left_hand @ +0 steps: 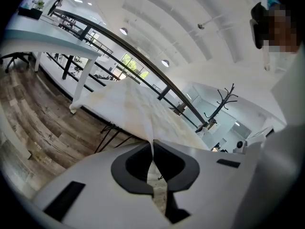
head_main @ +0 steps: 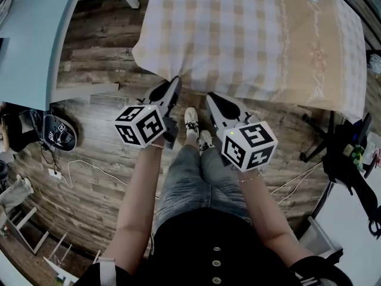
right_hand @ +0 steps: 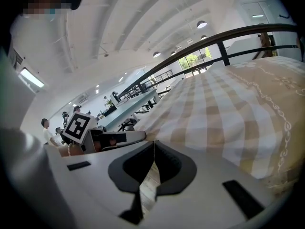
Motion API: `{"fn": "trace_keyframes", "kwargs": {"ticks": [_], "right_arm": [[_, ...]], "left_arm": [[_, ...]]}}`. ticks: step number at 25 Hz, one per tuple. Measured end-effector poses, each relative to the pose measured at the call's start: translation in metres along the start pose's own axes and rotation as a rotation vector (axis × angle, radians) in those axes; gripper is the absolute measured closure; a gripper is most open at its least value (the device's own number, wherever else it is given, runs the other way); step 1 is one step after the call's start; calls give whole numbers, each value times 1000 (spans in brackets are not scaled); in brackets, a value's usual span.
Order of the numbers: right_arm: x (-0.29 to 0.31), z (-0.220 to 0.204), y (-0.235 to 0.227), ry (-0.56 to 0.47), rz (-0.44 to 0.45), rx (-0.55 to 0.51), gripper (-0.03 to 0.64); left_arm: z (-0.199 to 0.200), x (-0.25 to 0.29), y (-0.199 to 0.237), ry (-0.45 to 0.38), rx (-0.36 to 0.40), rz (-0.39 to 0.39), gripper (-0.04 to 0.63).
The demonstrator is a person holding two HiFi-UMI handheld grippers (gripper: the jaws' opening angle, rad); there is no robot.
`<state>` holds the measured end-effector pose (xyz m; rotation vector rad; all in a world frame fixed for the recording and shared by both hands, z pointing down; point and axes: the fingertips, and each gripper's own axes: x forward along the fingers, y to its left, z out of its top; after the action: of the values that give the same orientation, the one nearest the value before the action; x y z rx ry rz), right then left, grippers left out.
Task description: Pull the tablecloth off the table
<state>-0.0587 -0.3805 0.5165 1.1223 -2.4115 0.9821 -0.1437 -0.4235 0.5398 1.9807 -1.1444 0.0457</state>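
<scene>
Two tools (head_main: pixel 176 81) (head_main: pixel 210 96) clamped on tablecloth (head_main: pixel 238 34) hem, blue table (head_main: pixel 36 40) left, floor cables (head_main: pixel 89 165)

i wear blue jeans (head_main: pixel 193 180), a black buttoned top (head_main: pixel 202 252), white sneakers (head_main: pixel 191 119); my left gripper (head_main: pixel 176 81) and right gripper (head_main: pixel 210 96) are white.

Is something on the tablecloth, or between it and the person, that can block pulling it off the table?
Nothing visible does. The tablecloth shows a bare top, the left tongs and right tongs are shut on its near edge, and only the person's own shoes stand on the floor below.
</scene>
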Motion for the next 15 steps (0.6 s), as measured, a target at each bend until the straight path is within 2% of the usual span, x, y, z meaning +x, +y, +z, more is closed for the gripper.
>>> {"fn": "trace_keyframes", "kwargs": {"ticks": [4, 11, 15], "right_arm": [[-16, -6, 0, 1, 12, -23, 589], [-68, -37, -3, -20, 27, -60, 589], [-82, -46, 6, -33, 31, -75, 589]], "left_arm": [[-5, -7, -16, -21, 2, 9, 575], [-43, -29, -56, -86, -34, 12, 576], [-62, -45, -67, -90, -32, 12, 576]]}}
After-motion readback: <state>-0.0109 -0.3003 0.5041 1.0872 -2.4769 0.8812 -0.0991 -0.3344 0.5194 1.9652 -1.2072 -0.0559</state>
